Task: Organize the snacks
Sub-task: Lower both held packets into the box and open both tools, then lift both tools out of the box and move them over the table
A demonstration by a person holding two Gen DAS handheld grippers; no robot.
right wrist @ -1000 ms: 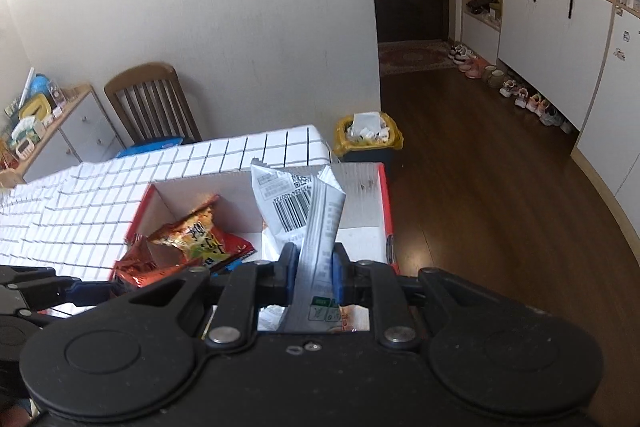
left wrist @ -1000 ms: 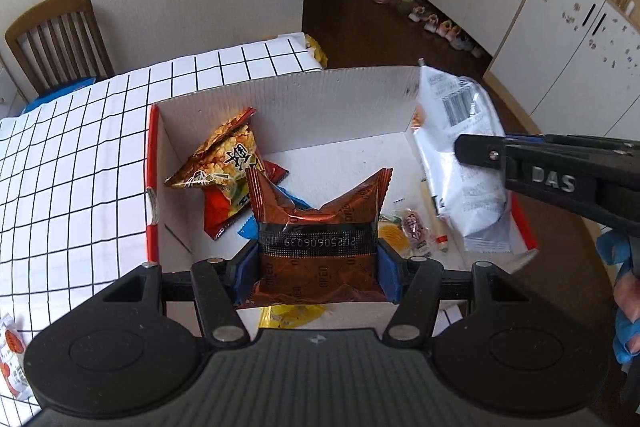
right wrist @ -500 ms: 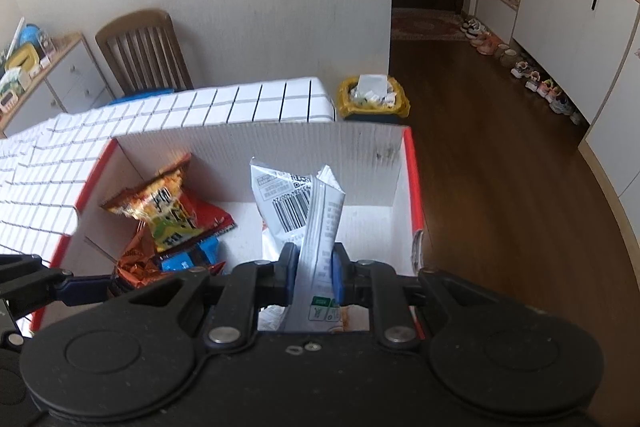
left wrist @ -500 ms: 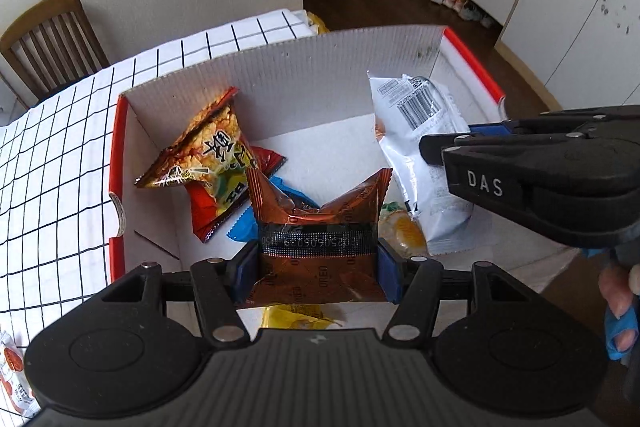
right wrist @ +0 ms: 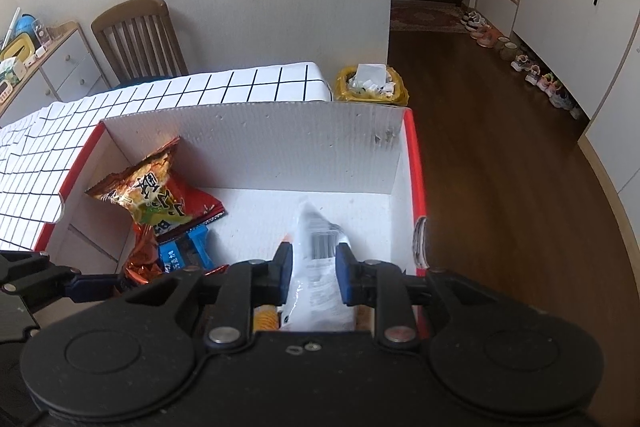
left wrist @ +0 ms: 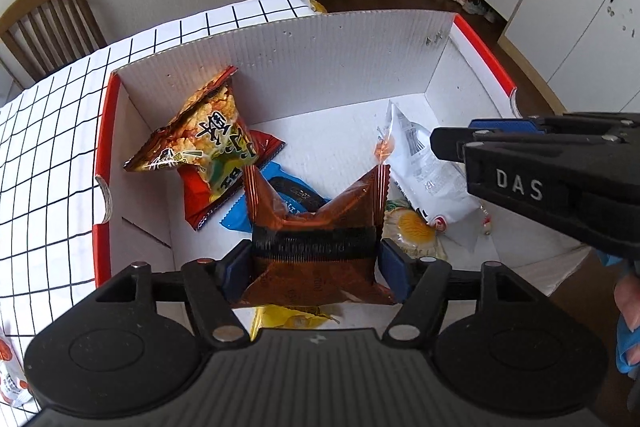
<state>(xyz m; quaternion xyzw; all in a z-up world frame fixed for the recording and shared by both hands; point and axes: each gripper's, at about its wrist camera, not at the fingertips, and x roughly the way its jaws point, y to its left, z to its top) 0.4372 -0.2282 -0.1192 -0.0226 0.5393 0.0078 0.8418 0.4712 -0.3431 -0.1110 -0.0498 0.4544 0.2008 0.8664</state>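
A white cardboard box (left wrist: pixel 280 39) with red rims stands on the checked table. My left gripper (left wrist: pixel 316 259) hangs over its near side. Its jaws are opening, but the pads still touch a brown snack packet (left wrist: pixel 316 255) whose corners bend upward. Behind it lie a yellow-orange crisp bag (left wrist: pixel 204 135), a red packet (left wrist: pixel 264 147) and a blue packet (left wrist: pixel 280 187). My right gripper (right wrist: pixel 314 267) is over the box's right half. Its jaws are opening too, and a white packet (right wrist: pixel 320 279) slips down between the parted pads. That white packet (left wrist: pixel 424 167) leans on the box floor.
A yellow packet (left wrist: pixel 412 227) lies on the box floor beside the white one. One more snack packet (left wrist: pixel 8 375) sits on the checked tablecloth (left wrist: pixel 52 155) at the left. A wooden chair (left wrist: pixel 44 23) stands behind the table, and a yellow bin (right wrist: pixel 372 87) stands on the floor beyond it.
Both grippers sank toward the box. The right jaws parted and the white packet dropped from upright onto the box floor. The left jaws widened slightly around the brown packet.
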